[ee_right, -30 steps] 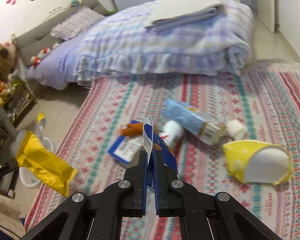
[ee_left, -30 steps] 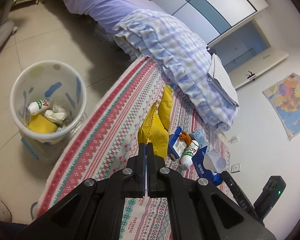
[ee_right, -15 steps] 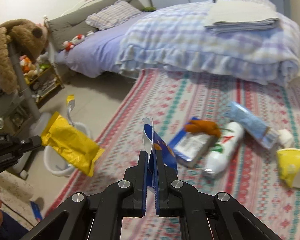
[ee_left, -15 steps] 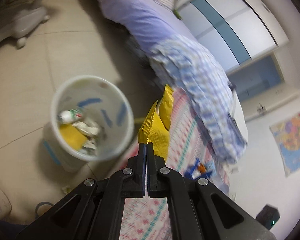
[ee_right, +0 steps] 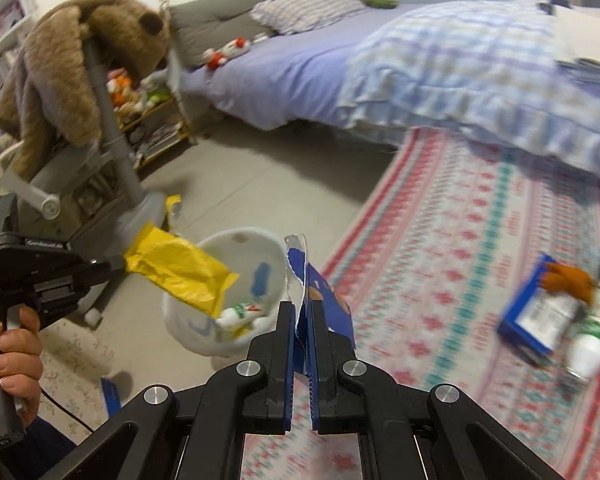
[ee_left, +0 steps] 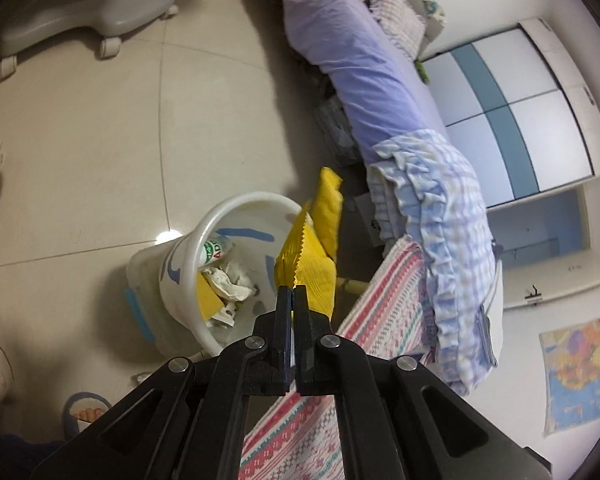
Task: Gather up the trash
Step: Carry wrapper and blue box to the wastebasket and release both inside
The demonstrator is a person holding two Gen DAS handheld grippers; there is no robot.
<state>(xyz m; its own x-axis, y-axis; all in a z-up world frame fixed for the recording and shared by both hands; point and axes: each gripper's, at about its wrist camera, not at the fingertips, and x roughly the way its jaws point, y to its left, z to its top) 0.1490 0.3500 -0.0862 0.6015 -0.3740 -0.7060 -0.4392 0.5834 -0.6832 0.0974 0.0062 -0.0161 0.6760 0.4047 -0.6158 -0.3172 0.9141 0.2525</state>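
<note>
The bed (ee_right: 400, 52) and the patterned rug (ee_right: 460, 240) fill most of the room, with the white trash bin (ee_left: 204, 232) standing on the tiled floor (ee_left: 80, 140) just off the rug's edge. The bin already holds a small white bottle (ee_left: 216, 250), crumpled tissue (ee_left: 230, 280) and a yellow scrap. More litter lies on the rug, well apart from the bin: a blue box (ee_right: 536, 320) with an orange peel-like piece (ee_right: 568, 278) on it, and another bottle (ee_right: 588, 348) just beside it.

The step in hand appears to be the drop-off. The left gripper (ee_left: 291, 292) is pinched tight on a yellow snack wrapper (ee_left: 312, 256), which hangs over the far rim of the bin. The right gripper (ee_right: 300, 312) is pressed together on a torn blue wrapper (ee_right: 320, 292), near the bin but seemingly not yet above its mouth.

The next move likely calls for centring the yellow wrapper over the opening and spreading the left gripper, then bringing the blue wrapper across to release it too
</note>
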